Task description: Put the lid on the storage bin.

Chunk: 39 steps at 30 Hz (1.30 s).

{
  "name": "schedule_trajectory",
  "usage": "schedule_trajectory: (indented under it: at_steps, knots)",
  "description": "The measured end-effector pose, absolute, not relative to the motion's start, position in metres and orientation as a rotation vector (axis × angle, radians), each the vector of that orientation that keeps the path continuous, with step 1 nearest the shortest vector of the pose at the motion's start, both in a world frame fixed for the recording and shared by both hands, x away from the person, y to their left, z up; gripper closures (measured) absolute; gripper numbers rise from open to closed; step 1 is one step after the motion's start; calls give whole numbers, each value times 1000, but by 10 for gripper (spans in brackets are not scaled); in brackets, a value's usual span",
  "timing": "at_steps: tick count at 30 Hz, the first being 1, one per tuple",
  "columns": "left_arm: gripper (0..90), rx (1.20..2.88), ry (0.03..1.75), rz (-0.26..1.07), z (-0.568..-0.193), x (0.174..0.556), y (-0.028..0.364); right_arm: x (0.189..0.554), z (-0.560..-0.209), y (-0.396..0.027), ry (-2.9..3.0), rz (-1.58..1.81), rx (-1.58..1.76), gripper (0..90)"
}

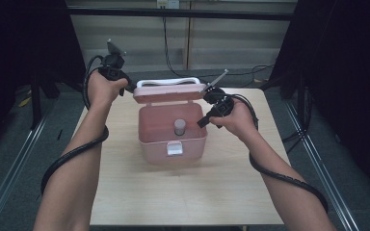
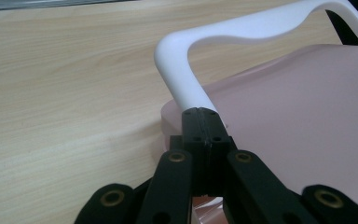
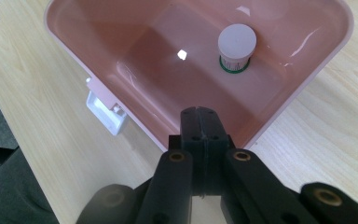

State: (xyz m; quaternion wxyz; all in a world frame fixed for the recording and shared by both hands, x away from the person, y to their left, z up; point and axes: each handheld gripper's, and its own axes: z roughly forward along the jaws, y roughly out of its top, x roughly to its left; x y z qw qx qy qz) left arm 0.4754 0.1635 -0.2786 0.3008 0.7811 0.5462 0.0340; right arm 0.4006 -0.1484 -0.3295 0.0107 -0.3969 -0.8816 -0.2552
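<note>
Left gripper [image 2: 199,111] fingers closed, empty, at the lid's white handle [image 2: 242,35]. Right gripper [image 3: 199,110] closed, empty, over the pink box [image 1: 172,137]. Its view shows the white-capped jar [image 3: 236,47].

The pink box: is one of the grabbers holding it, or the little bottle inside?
Nothing is held. The left gripper is shut, empty, at the lid by its white handle. The right gripper is shut above the box; the bottle stands untouched.

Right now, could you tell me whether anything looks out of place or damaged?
Nothing stands out: the pink box sits square on the table, lid open, and the small white-capped jar stands upright inside, unspilled.
</note>
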Motion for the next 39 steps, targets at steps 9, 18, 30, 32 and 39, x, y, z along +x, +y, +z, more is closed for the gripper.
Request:
schedule_trajectory:
  at_steps: [9,18,30,32,39]
  knots:
    - [900,2094,1438,81,-284,471,159,400,-330,-152,-2749,-821,-1260,900]
    - [900,2096,1441,91,-289,468,162,398,-332,-155,-2736,-851,-1260,900]
    - [724,2050,1451,127,-297,458,176,392,-341,-157,-2754,-890,-1245,900]
    - [676,2053,1450,140,-299,456,179,391,-342,-157,-2754,-889,-1246,900]
    - [465,2026,1451,178,-308,448,191,390,-347,-157,-2756,-881,-1240,900]
